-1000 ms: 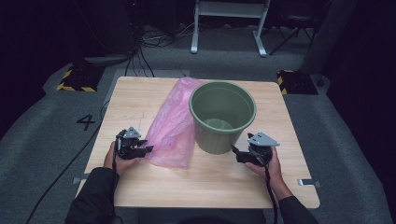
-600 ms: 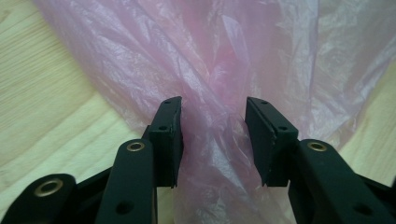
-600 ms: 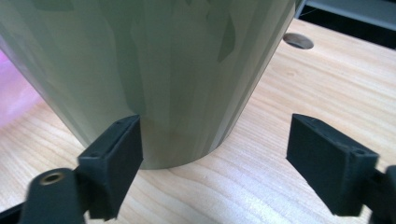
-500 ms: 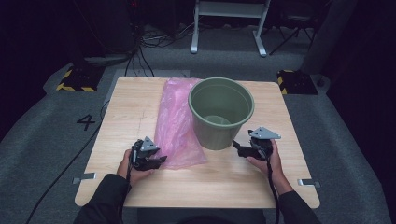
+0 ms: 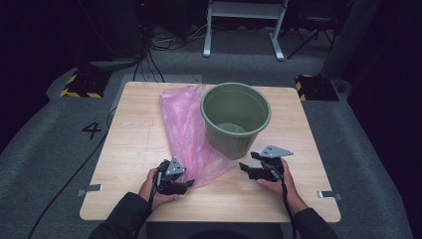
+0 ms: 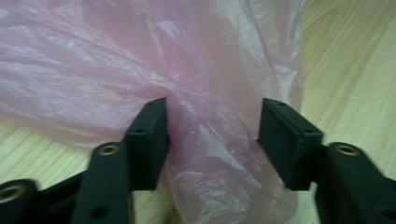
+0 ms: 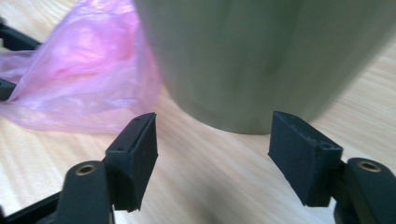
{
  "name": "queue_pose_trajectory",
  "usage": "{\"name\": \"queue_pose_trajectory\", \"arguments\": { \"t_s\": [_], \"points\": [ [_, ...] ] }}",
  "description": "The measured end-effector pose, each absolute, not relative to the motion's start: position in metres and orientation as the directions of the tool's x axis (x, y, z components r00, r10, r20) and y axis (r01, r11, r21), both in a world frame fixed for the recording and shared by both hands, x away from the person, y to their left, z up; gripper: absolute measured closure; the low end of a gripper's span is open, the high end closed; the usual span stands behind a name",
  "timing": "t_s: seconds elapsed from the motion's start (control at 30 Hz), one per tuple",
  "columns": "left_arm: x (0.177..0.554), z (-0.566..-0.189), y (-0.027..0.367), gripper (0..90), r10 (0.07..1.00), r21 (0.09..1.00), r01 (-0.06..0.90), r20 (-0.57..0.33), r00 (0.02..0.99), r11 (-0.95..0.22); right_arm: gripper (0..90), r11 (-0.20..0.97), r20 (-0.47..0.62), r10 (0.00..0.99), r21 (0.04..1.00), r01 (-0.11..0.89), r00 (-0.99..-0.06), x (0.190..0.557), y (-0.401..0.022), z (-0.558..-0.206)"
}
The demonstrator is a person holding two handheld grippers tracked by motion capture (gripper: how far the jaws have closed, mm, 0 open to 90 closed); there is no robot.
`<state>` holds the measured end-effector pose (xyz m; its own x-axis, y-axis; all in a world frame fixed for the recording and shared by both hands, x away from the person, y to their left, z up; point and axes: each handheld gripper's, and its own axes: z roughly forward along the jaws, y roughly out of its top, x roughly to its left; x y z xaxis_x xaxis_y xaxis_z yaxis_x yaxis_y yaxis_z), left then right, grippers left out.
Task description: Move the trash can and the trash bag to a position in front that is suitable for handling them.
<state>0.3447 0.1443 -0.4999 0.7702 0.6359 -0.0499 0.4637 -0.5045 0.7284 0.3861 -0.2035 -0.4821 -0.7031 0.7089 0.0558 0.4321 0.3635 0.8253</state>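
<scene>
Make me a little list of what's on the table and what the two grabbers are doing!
table: light wood
bin: green bin, upright, nothing visible inside
bag: pink plastic bag, lying flat left of the bin, touching it
left gripper: jaws have just been opening, bag's near end between them, pads apart
right gripper: jaws have just been closing, nothing between them, pointing at the bin's base

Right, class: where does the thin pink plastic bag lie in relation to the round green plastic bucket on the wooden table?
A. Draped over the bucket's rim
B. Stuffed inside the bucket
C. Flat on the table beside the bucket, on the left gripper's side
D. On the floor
C: in the high view the thin pink plastic bag lies on the wooden table left of the round green plastic bucket, its near end by the left gripper.
</scene>
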Motion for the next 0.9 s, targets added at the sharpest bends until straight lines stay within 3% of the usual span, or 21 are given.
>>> {"name": "queue_pose_trajectory", "arguments": {
  "t_s": [0.1,0.27,0.6,0.83,0.87,0.9],
  "points": [
    [0.343,-0.499,0.143,35.2,0.62,0.74,0.451,-0.059,0.782,-0.498,35.3,0.371,0.055,0.691,0.828,0.42,-0.72,0.382,-0.194,-0.483],
    [0.341,-0.499,0.137,38.9,0.608,0.733,0.45,-0.062,0.791,-0.51,33.2,0.387,0.04,0.671,0.832,0.397,-0.74,0.378,-0.182,-0.482],
    [0.336,-0.501,0.118,38.9,0.563,0.735,0.423,-0.068,0.823,-0.529,37.3,0.419,0.028,0.646,0.822,0.386,-0.763,0.381,-0.156,-0.489],
    [0.33,-0.501,0.106,38.9,0.537,0.736,0.405,-0.067,0.841,-0.542,51.2,0.481,-0.025,0.633,0.796,0.368,-0.774,0.381,-0.143,-0.494],
    [0.329,-0.501,0.104,38.4,0.53,0.735,0.399,-0.063,0.846,-0.549,61.8,0.486,-0.017,0.625,0.79,0.373,-0.78,0.382,-0.141,-0.496],
    [0.329,-0.501,0.104,38.0,0.528,0.735,0.396,-0.06,0.847,-0.551,65.5,0.495,-0.016,0.618,0.785,0.373,-0.786,0.383,-0.141,-0.497]
  ]
}}
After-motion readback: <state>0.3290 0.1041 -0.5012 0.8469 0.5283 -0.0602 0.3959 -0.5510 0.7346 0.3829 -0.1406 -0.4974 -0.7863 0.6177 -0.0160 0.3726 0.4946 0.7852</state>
